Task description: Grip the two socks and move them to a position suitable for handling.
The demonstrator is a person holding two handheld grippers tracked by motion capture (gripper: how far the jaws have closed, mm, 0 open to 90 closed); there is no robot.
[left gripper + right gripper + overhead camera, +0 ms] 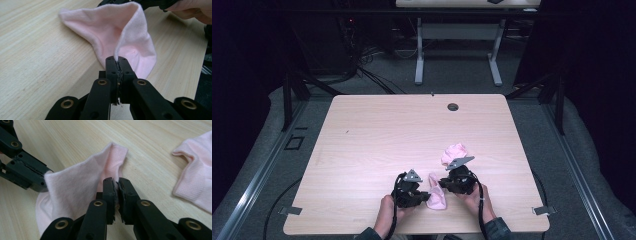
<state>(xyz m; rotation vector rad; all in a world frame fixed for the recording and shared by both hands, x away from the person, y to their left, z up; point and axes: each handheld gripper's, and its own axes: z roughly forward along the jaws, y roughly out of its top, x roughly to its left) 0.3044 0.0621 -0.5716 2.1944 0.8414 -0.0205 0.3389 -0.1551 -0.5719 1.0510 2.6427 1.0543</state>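
Pink sock (436, 196) lies near front edge of pale wood table (377, 135), between both grippers. Left gripper (424, 196) clenched on sock's edge, thin fabric pinched between pads in left gripper view (117, 65). Right gripper (443, 182) clamped on opposite edge of same sock (75, 187), cloth caught between its pads. Sock opening stretched between two grips. Second pink sock (454, 153) farther back, crumpled just behind right gripper, apart from held one. Round cable hole (453, 106) near table's far edge.

The second pale pink knitted sock (197, 177) runs off the right gripper view's right edge, its far end unseen.
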